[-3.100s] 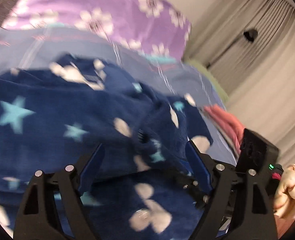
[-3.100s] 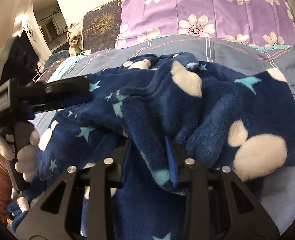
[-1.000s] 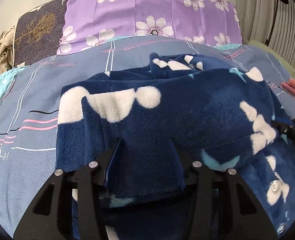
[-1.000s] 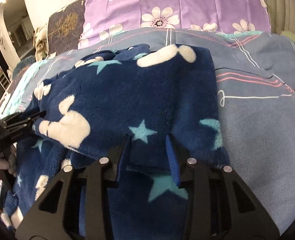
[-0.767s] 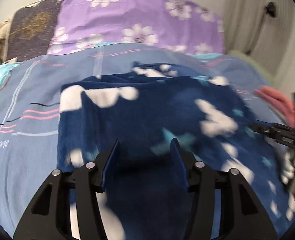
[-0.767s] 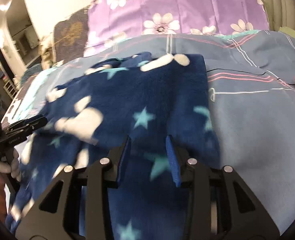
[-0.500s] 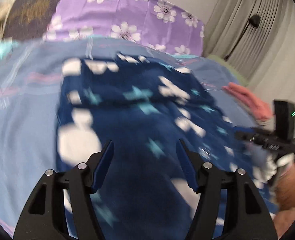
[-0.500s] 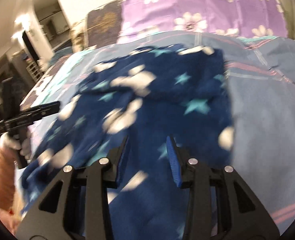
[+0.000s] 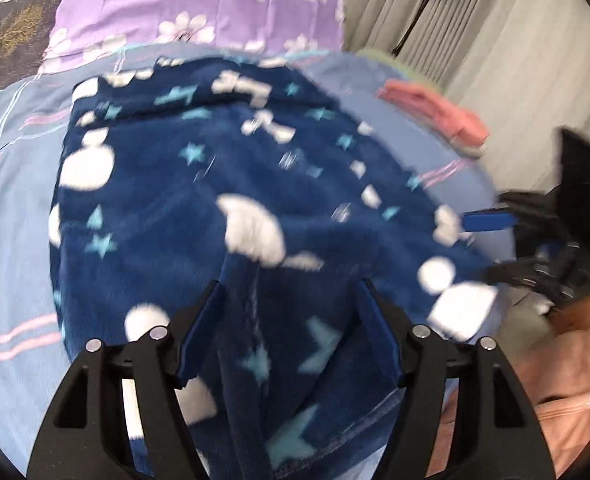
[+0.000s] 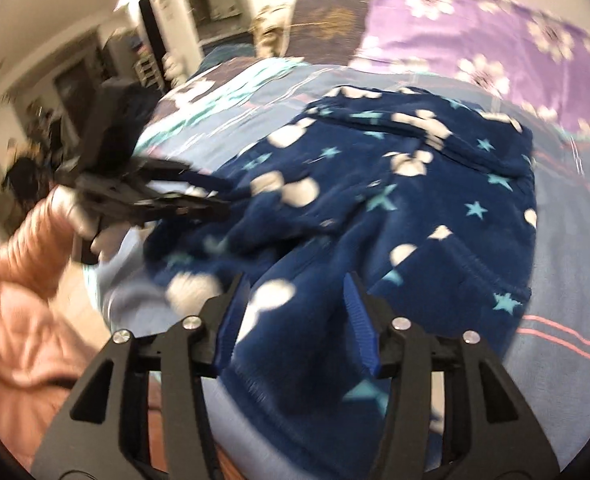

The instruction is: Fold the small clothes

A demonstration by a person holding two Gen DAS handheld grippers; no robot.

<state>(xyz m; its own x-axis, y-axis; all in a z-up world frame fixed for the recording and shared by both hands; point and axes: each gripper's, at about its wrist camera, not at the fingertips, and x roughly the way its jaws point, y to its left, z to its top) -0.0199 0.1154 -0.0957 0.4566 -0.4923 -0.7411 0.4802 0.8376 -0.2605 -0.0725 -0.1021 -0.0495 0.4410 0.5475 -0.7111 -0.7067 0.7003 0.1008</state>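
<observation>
A dark blue fleece garment (image 9: 223, 184) with white blobs and teal stars lies spread on the blue bed sheet (image 9: 11, 200); it also shows in the right wrist view (image 10: 435, 216). My left gripper (image 9: 289, 300) is open, its jaws wide apart over the garment's near end. My right gripper (image 10: 297, 292) is open over the garment's near hem. The right gripper shows at the right edge of the left wrist view (image 9: 535, 240), by the garment's side. The left gripper shows at the left of the right wrist view (image 10: 167, 196), by the garment's edge. Both views are blurred.
A purple flowered pillow (image 9: 199, 8) lies at the head of the bed. Folded pink clothes (image 9: 435, 112) sit at the bed's right edge, near grey curtains (image 9: 495, 40). My pink sleeve (image 10: 19, 300) is at the lower left. The room's furniture lies beyond the bed's left side (image 10: 55, 80).
Both grippers let go of the garment's fold and pulled back toward its near end. Their jaws have opened wider. The garment now lies flatter on the bed.
</observation>
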